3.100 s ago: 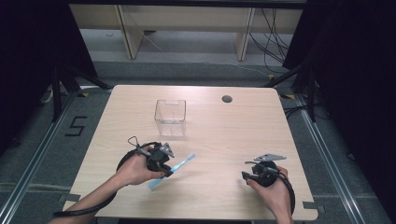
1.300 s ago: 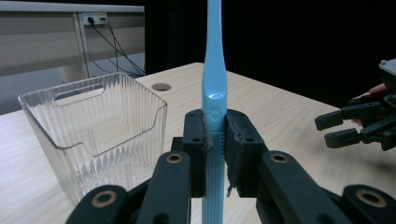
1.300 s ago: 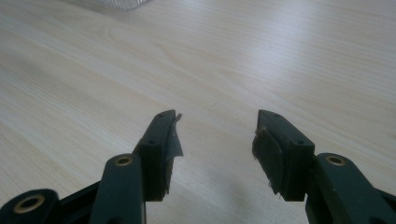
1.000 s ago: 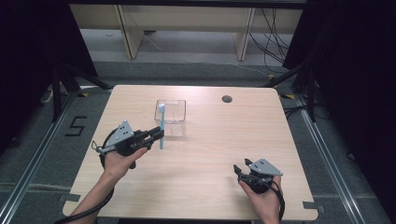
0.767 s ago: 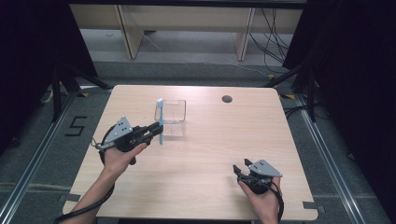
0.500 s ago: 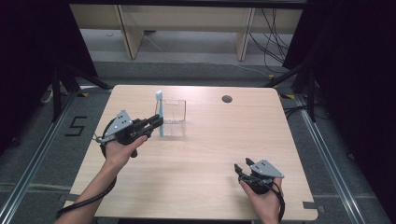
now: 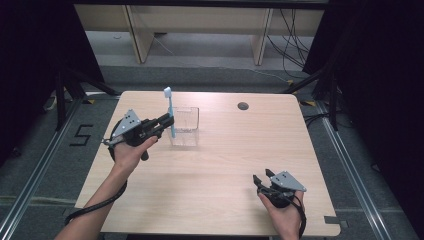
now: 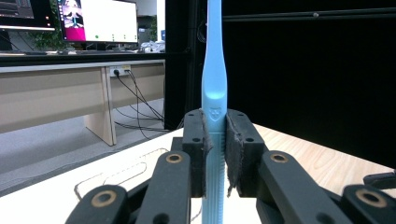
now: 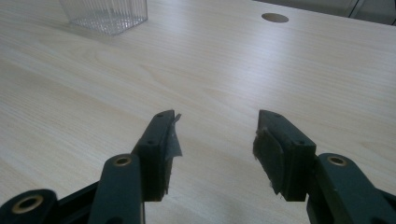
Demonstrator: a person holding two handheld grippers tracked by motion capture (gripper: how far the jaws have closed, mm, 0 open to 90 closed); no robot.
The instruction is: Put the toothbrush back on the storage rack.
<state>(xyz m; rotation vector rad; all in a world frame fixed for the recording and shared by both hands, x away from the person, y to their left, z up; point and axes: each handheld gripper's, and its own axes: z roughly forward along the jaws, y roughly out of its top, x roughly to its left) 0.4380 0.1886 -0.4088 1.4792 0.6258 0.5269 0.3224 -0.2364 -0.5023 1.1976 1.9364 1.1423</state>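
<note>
Left gripper view: pale blue toothbrush (image 8: 214, 98) clamped between the two black pads (image 8: 204, 154) of the left gripper (image 8: 215, 156), handle pinched on both flat sides, pads pressing tight with no gap. Long axis upright, running straight up from between the fingertips and out past the top edge, lower handle dropping below the pads. High view: same left gripper (image 7: 167, 121) held level above the table (image 7: 220, 200), jaws pointing toward the clear plastic box (image 7: 185, 126), toothbrush (image 7: 170, 112) standing vertical at the fingertips with white bristle head uppermost and tail end hanging down. Brush sits just beside the near left wall of the box, at its outer side as far as can be told, not lowered into the opening. Box open at the top, walls low, rim well under the bristle head. Right gripper view: right gripper (image 9: 215, 140) with jaws spread wide apart, nothing between the pads, bare wood ahead. High view: right gripper (image 7: 264, 178) resting low near the front right corner, well apart from box and brush. Small round hole (image 7: 243, 106) in the tabletop beyond the box toward the far edge. Wide bare tabletop between the two grippers; left table edge near the left hand (image 7: 131, 152), far edge a short way past the box.
</note>
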